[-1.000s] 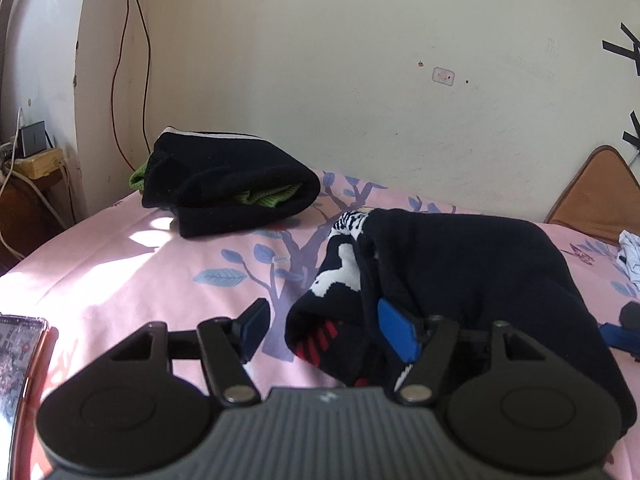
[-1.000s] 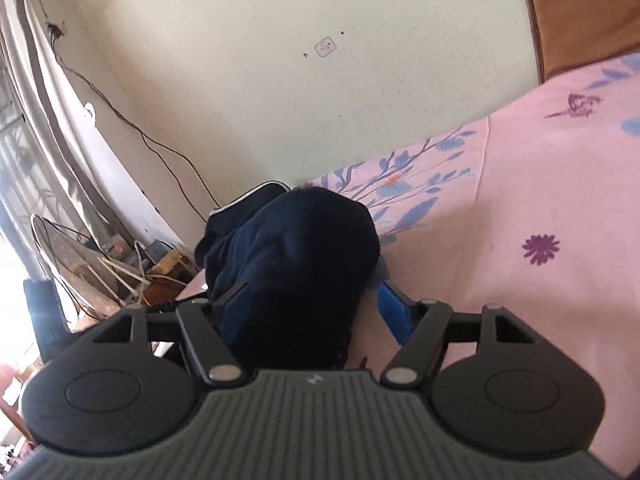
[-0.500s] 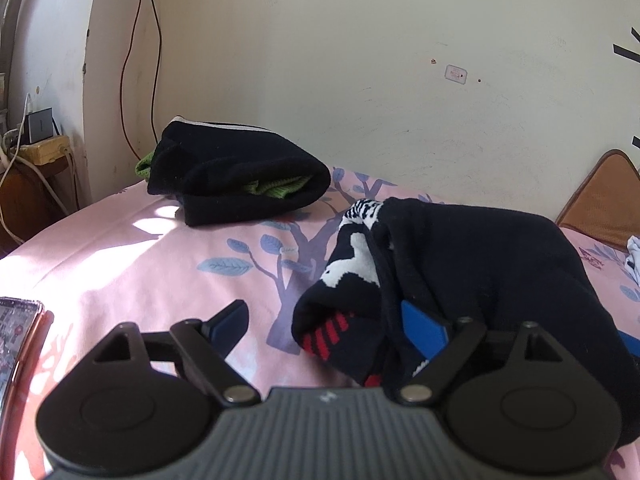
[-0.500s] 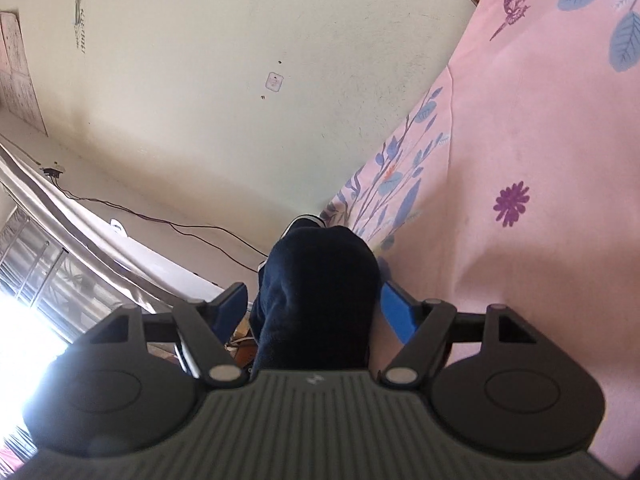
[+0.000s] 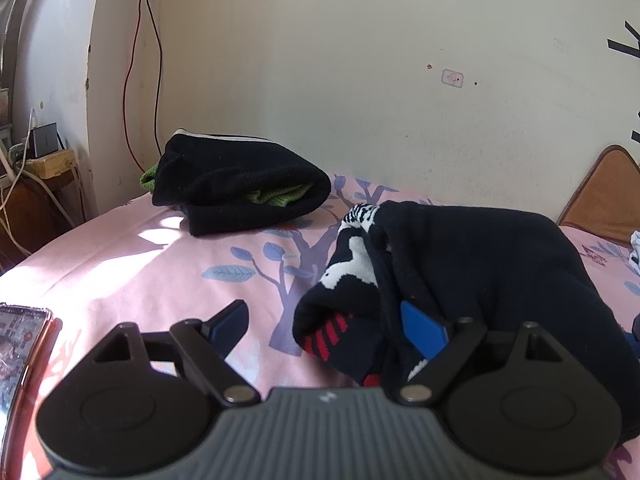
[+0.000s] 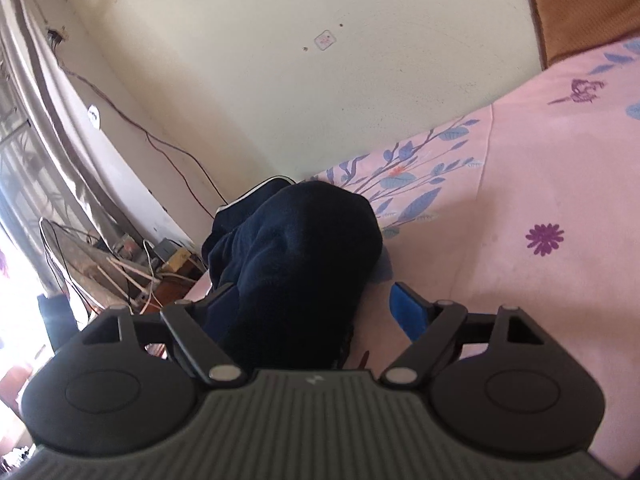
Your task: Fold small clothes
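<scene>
Bare pink bedsheet (image 5: 132,264) near-left is wide open. The dark garment (image 5: 480,280) blocks the right, a folded black bundle (image 5: 240,184) sits far-left, phone (image 5: 20,344) at the left edge.

Daylight from a blown-out window (image 6: 12,264) throws a sunlit patch on the bedsheet (image 5: 132,256); fisheye edges bend, focus sharp.

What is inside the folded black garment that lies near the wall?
A green fabric shows inside the folded black garment, at its open side and left end. How much of it lies inside is covered.
</scene>
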A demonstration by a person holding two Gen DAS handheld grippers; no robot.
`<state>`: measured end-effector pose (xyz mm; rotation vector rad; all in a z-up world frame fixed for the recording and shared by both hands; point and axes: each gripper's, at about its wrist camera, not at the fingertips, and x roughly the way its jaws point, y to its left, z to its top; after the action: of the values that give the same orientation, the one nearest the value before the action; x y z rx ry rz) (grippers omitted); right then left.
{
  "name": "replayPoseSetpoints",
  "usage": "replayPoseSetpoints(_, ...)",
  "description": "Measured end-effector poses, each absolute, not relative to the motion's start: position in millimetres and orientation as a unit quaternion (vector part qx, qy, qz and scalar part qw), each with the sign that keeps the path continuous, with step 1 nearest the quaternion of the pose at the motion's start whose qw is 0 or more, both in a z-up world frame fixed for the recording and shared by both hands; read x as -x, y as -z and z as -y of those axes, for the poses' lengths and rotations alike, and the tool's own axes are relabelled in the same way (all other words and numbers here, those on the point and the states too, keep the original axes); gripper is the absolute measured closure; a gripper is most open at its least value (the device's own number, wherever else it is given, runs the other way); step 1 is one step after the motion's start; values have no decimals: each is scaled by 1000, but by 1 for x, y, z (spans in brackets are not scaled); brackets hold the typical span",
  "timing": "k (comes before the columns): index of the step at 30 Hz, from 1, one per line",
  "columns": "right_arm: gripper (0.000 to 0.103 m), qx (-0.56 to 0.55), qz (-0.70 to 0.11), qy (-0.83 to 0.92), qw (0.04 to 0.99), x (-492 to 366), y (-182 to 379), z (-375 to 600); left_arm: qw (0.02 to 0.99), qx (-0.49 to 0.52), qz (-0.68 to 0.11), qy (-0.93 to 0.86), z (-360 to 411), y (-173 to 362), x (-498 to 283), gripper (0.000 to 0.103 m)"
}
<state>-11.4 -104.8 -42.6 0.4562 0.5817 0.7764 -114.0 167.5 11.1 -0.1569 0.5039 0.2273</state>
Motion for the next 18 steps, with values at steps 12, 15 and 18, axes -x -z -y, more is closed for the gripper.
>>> replayPoseSetpoints(12, 16, -39, -200, -359, 911, 46, 34, 65, 975, -24, -177, -136, -134, -19, 142, 6)
replayPoseSetpoints(15, 15, -41, -195, -351, 915, 45, 35, 69, 976, -57, -141, -153, -122, -20, 151, 1)
replayPoseSetpoints(18, 15, -44, -187, -343, 920, 46, 35, 72, 976, -70, -118, -167, -118, -21, 156, 0)
